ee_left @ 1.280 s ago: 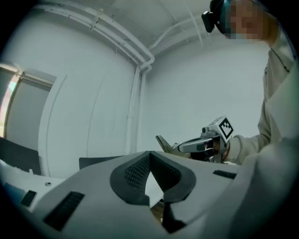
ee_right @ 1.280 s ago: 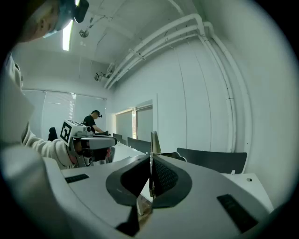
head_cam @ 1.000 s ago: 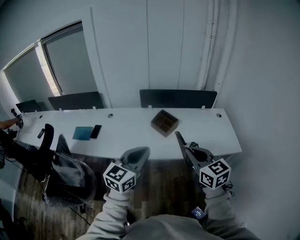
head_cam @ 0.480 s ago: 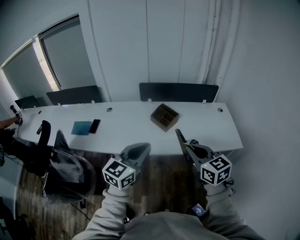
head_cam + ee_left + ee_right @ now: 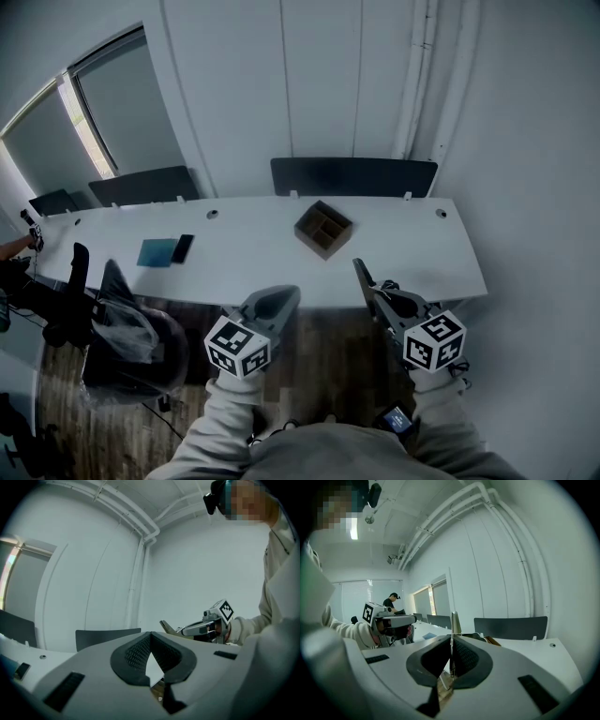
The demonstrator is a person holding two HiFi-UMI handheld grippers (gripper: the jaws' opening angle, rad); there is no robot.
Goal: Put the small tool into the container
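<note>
Pinching the small tool (image 5: 454, 620), a thin grey strip, in the right claw (image 5: 451, 640), with the pads clenched on it and the strip poking upright past the tips at the middle of the right gripper view. Holding it in the air at the lower right of the head view, below and right of the container (image 5: 323, 228) and well apart from it. Showing that container as a brown box with open compartments, sitting cornerwise on the white bench (image 5: 422, 258) at the frame's centre. Holding the left claw (image 5: 150, 638) clenched on nothing, pads meeting at the tips, at the lower centre-left of the head view, level with the right one. Bearing also, toward the left of the bench, a blue pad (image 5: 156, 252) just beside a black phone (image 5: 183, 247). Backing onto dark chairs (image 5: 353, 176) along the far edge, under a white wall. Crowding an office chair (image 5: 122, 337) into the lower left, on the wood floor.
</note>
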